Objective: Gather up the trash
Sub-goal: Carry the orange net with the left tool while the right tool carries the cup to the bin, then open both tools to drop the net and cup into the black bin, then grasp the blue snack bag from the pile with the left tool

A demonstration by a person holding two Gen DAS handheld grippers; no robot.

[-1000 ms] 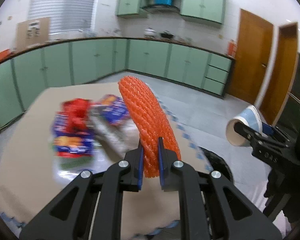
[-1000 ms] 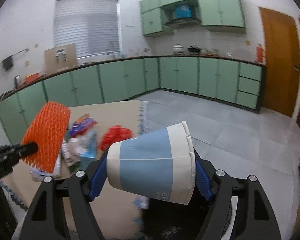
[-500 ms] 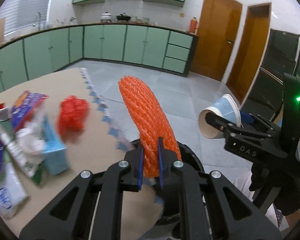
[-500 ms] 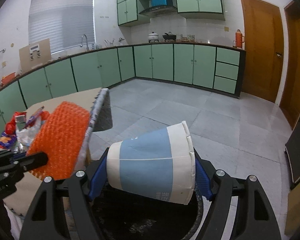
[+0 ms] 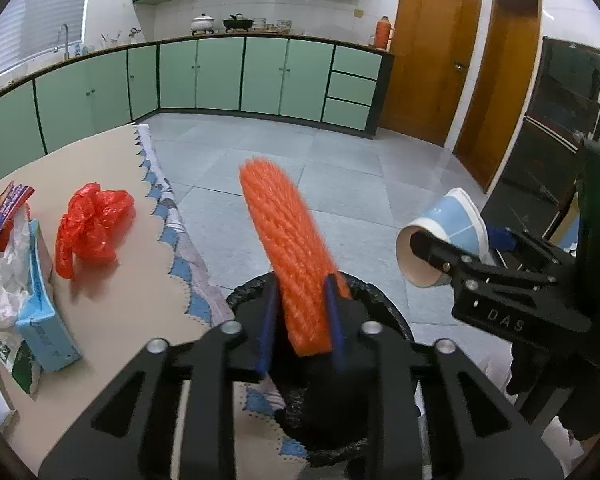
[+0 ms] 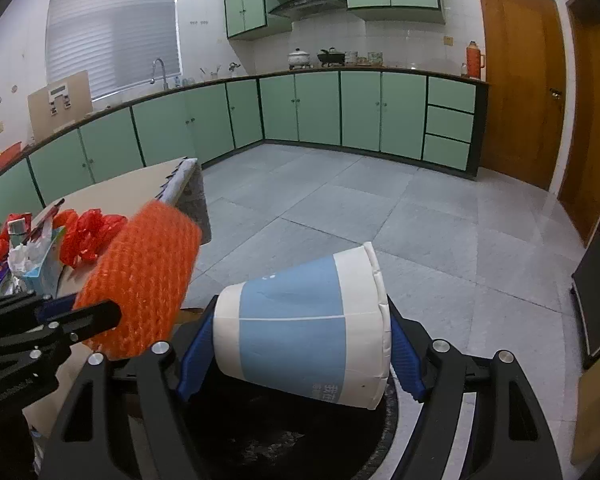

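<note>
At the far left of our left wrist view the table (image 5: 112, 304) carries what remains to collect: a light-blue tissue box (image 5: 44, 308) with white paper spilling from it, a snack wrapper (image 5: 4, 216) behind it, and a crumpled red plastic bag (image 5: 90, 228) near the scalloped edge of the cloth.

Moving right, our left gripper (image 5: 300, 320) hovers above the bin (image 5: 384, 316), a round can lined with a black bag, standing on the floor just beside the table. Its blue pads look spread slightly wider than the orange foam fruit net (image 5: 288, 248) standing between them, and the net is blurred, so we judge it is loose or only barely held, though we cannot tell for certain. The net sits over the near rim, not the middle of the opening; being light and springy, it could bounce off the rim or snag on a pad and land on the floor.

Further right, our right gripper (image 6: 300, 356) pinches a blue-and-white paper cup (image 6: 304, 332) sideways, its pads pressed on base and mouth, above the black liner. The cup's wall already looks dented; a harder squeeze could crumple it, and a release too near the rim could send it rolling across the tiles. The two grippers are near each other, so they could knock together.
</note>
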